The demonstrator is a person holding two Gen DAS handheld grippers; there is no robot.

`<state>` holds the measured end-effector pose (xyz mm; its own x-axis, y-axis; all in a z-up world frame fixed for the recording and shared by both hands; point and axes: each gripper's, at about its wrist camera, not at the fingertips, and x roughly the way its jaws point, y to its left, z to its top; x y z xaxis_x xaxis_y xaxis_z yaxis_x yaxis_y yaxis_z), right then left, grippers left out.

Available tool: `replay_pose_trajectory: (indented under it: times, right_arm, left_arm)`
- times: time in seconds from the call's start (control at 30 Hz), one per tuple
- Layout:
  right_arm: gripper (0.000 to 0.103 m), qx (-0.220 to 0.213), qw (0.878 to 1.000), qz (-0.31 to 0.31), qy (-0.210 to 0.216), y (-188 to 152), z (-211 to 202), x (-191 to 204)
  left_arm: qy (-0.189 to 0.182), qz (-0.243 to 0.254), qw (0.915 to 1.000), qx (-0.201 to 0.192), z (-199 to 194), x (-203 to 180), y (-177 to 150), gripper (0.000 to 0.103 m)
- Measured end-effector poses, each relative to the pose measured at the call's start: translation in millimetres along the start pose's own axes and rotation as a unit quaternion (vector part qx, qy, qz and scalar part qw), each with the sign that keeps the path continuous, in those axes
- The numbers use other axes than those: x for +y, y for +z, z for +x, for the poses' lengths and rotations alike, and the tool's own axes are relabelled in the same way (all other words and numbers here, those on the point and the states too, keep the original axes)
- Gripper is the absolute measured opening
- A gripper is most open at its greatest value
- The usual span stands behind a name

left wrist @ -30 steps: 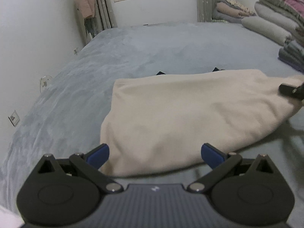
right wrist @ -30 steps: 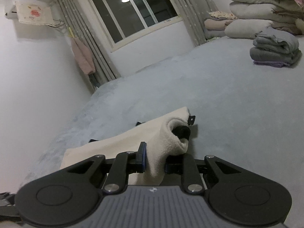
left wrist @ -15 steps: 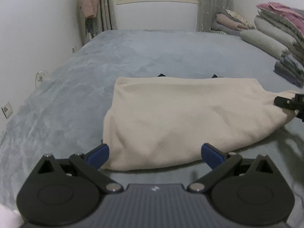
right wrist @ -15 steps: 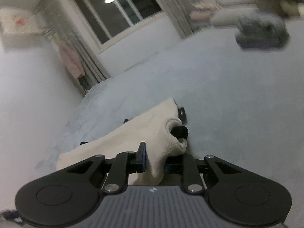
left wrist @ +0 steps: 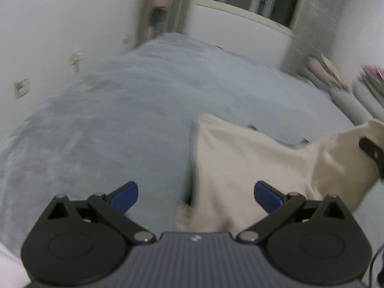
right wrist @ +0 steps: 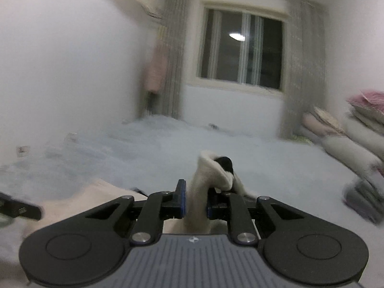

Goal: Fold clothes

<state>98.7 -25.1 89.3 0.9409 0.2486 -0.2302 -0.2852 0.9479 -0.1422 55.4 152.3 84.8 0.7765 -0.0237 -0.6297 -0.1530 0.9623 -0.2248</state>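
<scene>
On the grey bedcover [left wrist: 124, 124] we are working a cream fleece garment [left wrist: 252, 168], most of it lying flat while its right end is being lifted clear. We are holding that end in the right gripper [right wrist: 195, 202], whose jaws are clamping a bunched fold of the cloth. We are keeping the left gripper [left wrist: 195, 193] with its jaws spread wide and gripping nothing; the garment's near left corner is sitting between them and slightly right of centre. Its long axis is running across both views, left to right, so the left hand is nearer the free end. The fabric is looking thick, soft and rumpled, with something dark showing inside the held fold
</scene>
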Motion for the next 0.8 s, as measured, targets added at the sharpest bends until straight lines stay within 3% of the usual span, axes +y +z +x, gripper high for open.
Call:
replay_pose_trajectory:
  times: [0.13, 0.3, 0.37, 0.53, 0.6, 0.7, 0.77, 0.8]
  right_arm:
    - [0.015, -0.004, 0.997, -0.051, 0.056, -0.9, 7.4, 61.2]
    - [0.013, 0.031, 0.986, -0.114, 0.115, -26.1, 20.7, 127.0]
    - [0.013, 0.043, 0.984, -0.127, 0.120, -33.9, 21.7, 142.6]
    - [0.013, 0.061, 0.985, -0.117, 0.113, -41.4, 27.9, 143.9]
    - [0.015, 0.076, 0.982, -0.114, 0.129, -39.9, 31.5, 138.3]
    - [0.027, 0.068, 0.978, -0.120, 0.158, -38.3, 23.0, 128.6]
    - [0.041, 0.068, 0.976, -0.113, 0.175, -35.5, 12.7, 118.6]
    - [0.042, 0.067, 0.975, -0.113, 0.179, -35.6, 7.3, 115.0]
  left_arm:
    - [0.015, -0.033, 0.9991, -0.022, -8.3, 27.4, 13.5, 0.103]
    - [0.003, -0.080, 0.9967, -0.012, -2.9, 47.2, 16.4, 0.103]
    - [0.003, -0.082, 0.9966, -0.009, -0.7, 49.9, 15.5, 0.103]
    - [-0.021, -0.086, 0.9961, 0.001, 1.4, 47.8, 11.4, 0.103]
    - [-0.035, -0.087, 0.9956, 0.006, 2.9, 44.6, 9.6, 0.103]
    - [-0.059, -0.094, 0.9937, 0.013, 6.5, 40.9, 6.4, 0.103]
    - [-0.064, -0.091, 0.9937, 0.016, 9.7, 36.6, 4.7, 0.103]
    - [-0.063, -0.086, 0.9942, 0.017, 11.3, 33.9, 4.0, 0.103]
